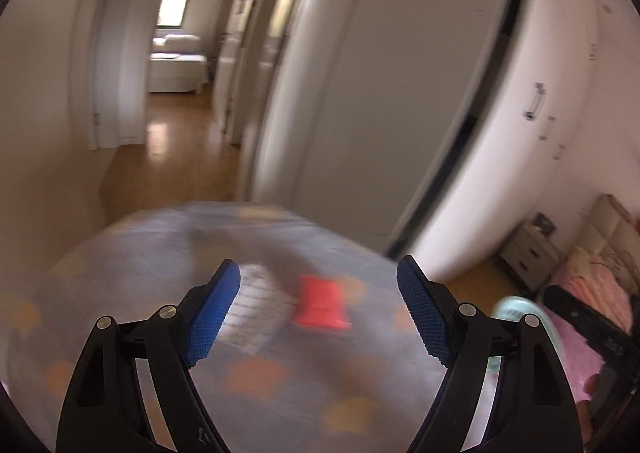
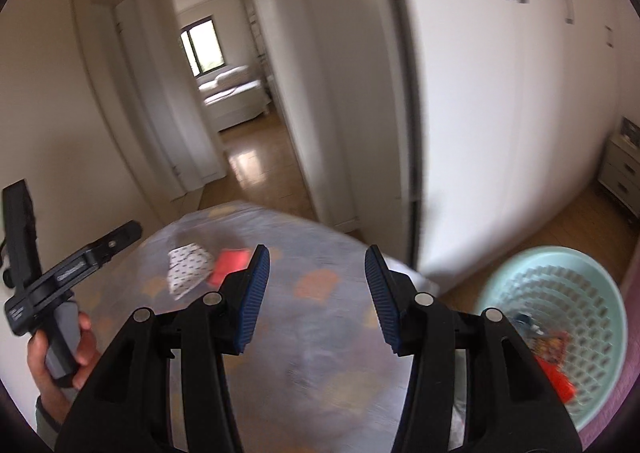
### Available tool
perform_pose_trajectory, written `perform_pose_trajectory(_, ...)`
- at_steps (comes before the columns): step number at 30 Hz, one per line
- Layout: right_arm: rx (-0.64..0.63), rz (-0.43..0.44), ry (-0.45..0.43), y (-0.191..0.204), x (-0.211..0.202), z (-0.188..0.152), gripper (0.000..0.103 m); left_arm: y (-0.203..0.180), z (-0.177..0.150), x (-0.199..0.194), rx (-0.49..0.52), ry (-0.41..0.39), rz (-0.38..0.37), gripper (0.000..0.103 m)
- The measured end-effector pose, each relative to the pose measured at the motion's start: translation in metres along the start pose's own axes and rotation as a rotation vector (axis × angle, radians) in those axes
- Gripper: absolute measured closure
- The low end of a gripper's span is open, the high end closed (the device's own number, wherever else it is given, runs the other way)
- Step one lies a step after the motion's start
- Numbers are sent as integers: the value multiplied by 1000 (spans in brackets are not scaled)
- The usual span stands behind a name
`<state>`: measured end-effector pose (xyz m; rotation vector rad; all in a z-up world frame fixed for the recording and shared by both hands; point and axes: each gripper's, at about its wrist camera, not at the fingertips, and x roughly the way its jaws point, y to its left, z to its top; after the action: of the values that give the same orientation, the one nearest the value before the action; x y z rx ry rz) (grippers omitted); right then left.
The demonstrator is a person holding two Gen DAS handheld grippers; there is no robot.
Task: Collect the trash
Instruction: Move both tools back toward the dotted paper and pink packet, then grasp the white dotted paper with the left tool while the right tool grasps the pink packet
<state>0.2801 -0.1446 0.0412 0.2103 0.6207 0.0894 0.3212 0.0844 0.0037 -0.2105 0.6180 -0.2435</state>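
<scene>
A red wrapper (image 1: 320, 303) (image 2: 232, 263) and a white patterned packet (image 1: 256, 309) (image 2: 186, 263) lie side by side on a grey-blue bed cover (image 1: 280, 385) (image 2: 320, 353) with orange patches. My left gripper (image 1: 318, 265) hangs open and wide above them, with nothing between its blue pads. My right gripper (image 2: 317, 251) is open too, narrower and empty, to the right of both wrappers. A mint green basket (image 2: 580, 293) (image 1: 516, 309) at the right holds a red scrap (image 2: 560, 377) and a colourful packet (image 2: 548, 345). Both views are motion-blurred.
A hand (image 2: 64, 357) holds the left gripper (image 2: 120, 239) at the left edge. White wardrobe doors (image 2: 500, 113) stand at the right and a bedside cabinet (image 1: 528, 253) by pink bedding (image 1: 588, 337). A doorway (image 2: 240, 113) opens onto wood floor and another bed.
</scene>
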Motion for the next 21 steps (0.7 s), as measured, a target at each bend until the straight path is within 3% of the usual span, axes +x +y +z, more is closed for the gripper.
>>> perform_pose_trajectory(4, -35, 26, 48, 32, 39, 1, 57, 33, 1, 35, 8, 80, 40, 25)
perform_pose_trajectory(10, -104, 3, 92, 71, 86, -4, 57, 63, -15, 67, -25, 153, 34, 25)
perform_pose_trajectory(14, -119, 17, 113, 82, 111, -7, 57, 71, -25, 76, -28, 197, 31, 32)
perform_pose_trajectory(18, -111, 27, 128, 92, 135, -10, 57, 66, -28, 77, 7, 221, 24, 55)
perform_pose_trajectory(19, -103, 33, 136, 92, 141, -9, 57, 66, -29, 80, 16, 232, 28, 62)
perform_pose_trajectory(20, -97, 38, 147, 93, 148, -11, 57, 65, -30, 80, 25, 238, 32, 79)
perform_pose_trajectory(21, -94, 40, 153, 93, 151, -13, 57, 65, -30, 80, 28, 239, 30, 84)
